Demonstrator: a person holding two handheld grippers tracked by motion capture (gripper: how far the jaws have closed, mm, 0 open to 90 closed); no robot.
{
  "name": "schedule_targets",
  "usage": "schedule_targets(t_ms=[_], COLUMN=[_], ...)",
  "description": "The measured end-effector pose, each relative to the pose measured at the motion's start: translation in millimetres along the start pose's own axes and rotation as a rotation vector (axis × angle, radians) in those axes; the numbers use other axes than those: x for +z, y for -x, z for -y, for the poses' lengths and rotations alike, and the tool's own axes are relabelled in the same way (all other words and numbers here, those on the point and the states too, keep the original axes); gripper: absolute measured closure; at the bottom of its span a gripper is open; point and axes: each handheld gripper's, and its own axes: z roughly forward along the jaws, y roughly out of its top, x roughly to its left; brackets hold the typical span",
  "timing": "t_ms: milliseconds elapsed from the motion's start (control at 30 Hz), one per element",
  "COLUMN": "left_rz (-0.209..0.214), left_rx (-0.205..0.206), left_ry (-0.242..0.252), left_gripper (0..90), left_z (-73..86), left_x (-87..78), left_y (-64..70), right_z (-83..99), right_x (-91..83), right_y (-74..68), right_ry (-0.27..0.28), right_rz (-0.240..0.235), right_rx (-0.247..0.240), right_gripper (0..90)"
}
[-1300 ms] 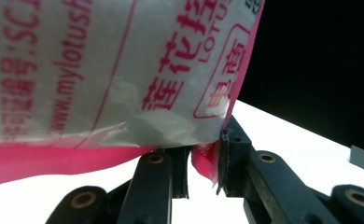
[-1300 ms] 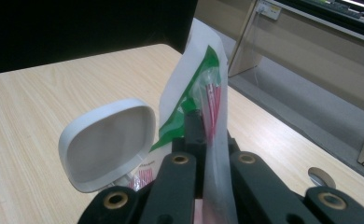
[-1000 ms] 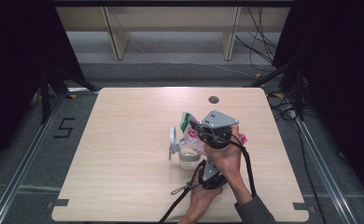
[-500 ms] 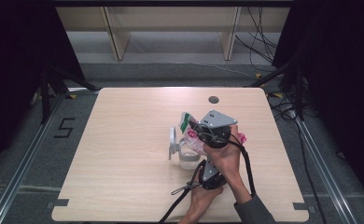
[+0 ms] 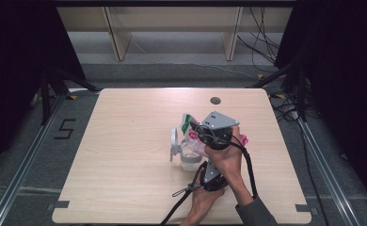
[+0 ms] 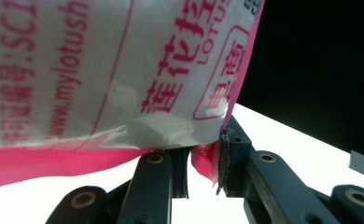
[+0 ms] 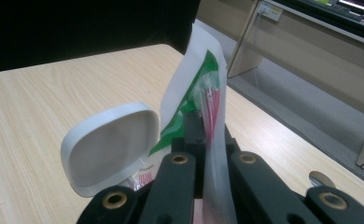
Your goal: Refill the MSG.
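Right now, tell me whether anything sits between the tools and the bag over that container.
Nothing visible does. The right tool is shut on the bag at its top edge, and the left tool pinches its pink edge. The container sits open, lid flipped aside.

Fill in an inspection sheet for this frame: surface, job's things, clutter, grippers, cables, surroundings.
Surface: light wooden table with a dark round hole near its far edge.
Job's things: a pink-and-white packet with a green-printed end, held over a clear container whose white lid stands open.
Clutter: nothing seen.
Grippers: left gripper pinches the packet's pink edge; right gripper is closed on its clear end.
Cables: black cable trails off the near edge; more cables lie on the floor.
Surroundings: wooden shelf legs, dark curtains, a floor mark "5".
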Motion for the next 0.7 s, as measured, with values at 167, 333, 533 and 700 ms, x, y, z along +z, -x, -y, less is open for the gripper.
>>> schedule_targets(t_ms=[167,333,533,700], left_rz=[-0.003,-0.002,-0.005,-0.005], left_rx=[0.0,0.002,0.002,0.004], left_ry=[0.0,0.006,0.011,0.01], left_gripper=[76.1,76.1,76.1,76.1], left_z=[0.0,-0.1,-0.8,-0.6], left_x=[0.3,-0.1,-0.4,-0.7], left_y=[0.4,0.1,-0.1,-0.1], right_z=[-0.6,-1.5,-2.4,-2.5], right_x=[1.6,1.4,2.5,3.6], right_y=[2.5,0.4,-1.3,-1.1], right_ry=[0.014,0.007,0.004,0.003], right_rz=[0.008,-0.01,-0.005,-0.004], right_rx=[-0.045,-0.025,-0.032,-0.047], right_gripper=[90.0,90.0,90.0,90.0])
